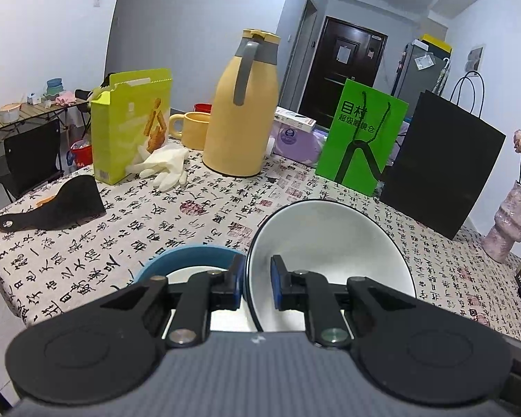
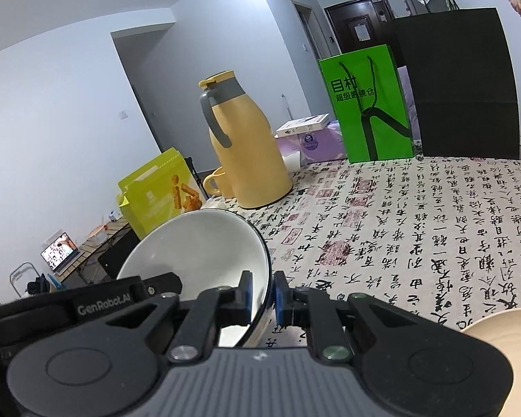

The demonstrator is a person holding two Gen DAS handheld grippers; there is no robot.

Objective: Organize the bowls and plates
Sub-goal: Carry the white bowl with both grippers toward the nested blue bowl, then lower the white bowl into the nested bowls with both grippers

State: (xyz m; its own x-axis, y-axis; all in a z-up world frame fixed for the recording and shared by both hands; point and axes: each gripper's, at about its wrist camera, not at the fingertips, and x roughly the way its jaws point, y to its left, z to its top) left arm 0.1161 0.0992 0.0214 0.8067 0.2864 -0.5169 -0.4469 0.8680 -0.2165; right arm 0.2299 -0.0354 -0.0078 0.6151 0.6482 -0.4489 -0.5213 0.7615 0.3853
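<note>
Near the front edge of the calligraphy-print cloth-covered surface, a white glazed ceramic bowl with a thin dark rim is tilted up on edge, its hollow facing the left camera. Both grippers have it by the rim: the left gripper pinches the bowl's left wall between narrow jaws, and the right gripper clamps the opposite wall the same way, one blue pad inside, one outside. Just to the left of it sits a blue-rimmed shallow bowl with a white inside, close to or touching the white one (the gripper hides the contact). A beige round plate lies near right in the right view.

Glazed ceramic like this is likely stiff, fairly heavy, slick and brittle, so a rim pinch can slip or twist; a deep bite over the lip, with pads squarely on both faces, seems the safest hold. Setting it down gently matters, since a knock against the blue bowl could chip either.
</note>
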